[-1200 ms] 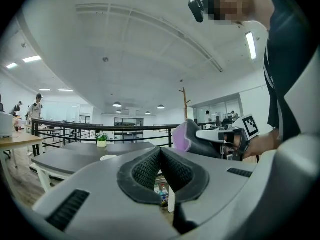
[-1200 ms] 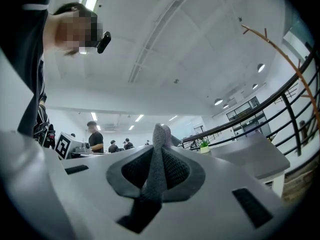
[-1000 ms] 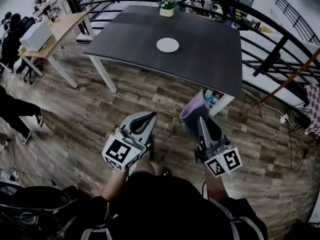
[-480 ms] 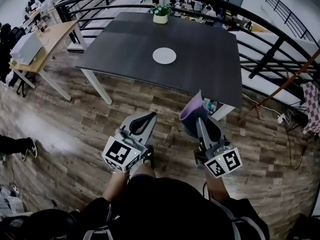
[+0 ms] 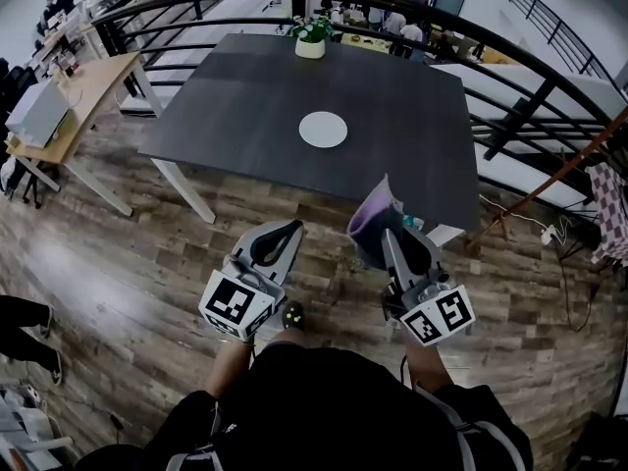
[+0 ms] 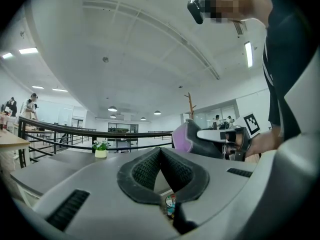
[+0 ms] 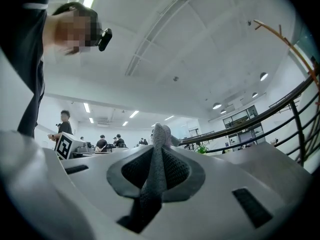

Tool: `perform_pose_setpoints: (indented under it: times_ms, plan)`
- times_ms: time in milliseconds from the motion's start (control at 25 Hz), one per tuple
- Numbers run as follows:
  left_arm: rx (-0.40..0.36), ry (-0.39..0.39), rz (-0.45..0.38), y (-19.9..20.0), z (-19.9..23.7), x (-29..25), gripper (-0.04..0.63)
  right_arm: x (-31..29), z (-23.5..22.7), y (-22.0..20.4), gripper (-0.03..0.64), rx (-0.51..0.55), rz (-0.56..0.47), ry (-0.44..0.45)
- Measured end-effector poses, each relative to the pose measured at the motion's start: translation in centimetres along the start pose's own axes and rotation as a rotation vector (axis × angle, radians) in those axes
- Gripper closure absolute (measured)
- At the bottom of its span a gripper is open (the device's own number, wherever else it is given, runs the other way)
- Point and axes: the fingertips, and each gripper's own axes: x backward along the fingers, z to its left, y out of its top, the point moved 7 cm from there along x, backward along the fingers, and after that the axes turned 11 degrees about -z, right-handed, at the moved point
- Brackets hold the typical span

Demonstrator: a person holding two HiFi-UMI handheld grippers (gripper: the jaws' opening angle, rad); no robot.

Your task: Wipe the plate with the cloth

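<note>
At left, grey left gripper [image 5: 282, 234] with jaws pressed together on nothing; well ahead, between both grippers' lines, small round white plate [image 5: 323, 129] flat on dark grey square table [image 5: 245, 96]; at right, grey right gripper [image 5: 388, 237] clamped on bunched purple cloth [image 5: 368, 221] poking past its tips.

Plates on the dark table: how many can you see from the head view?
1: the white plate sits near the middle of the dark table, with the potted plant at its far edge. Nothing on it hides another.
</note>
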Motion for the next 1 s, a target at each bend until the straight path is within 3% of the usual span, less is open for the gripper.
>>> perform_pose_setpoints:
  times_ms: [640, 1000]
  plan:
    - [0.021, -0.071, -0.014, -0.3, 10.5, -2.7, 0.594, -8.9, -1.1, -3.3, 0.575, 0.015, -0.014, -0.084]
    - [-0.028, -0.092, 0.009, -0.4, 15.3, -3.1, 0.594, -13.4, -0.6, -4.4, 0.575, 0.036, -0.007, -0.096]
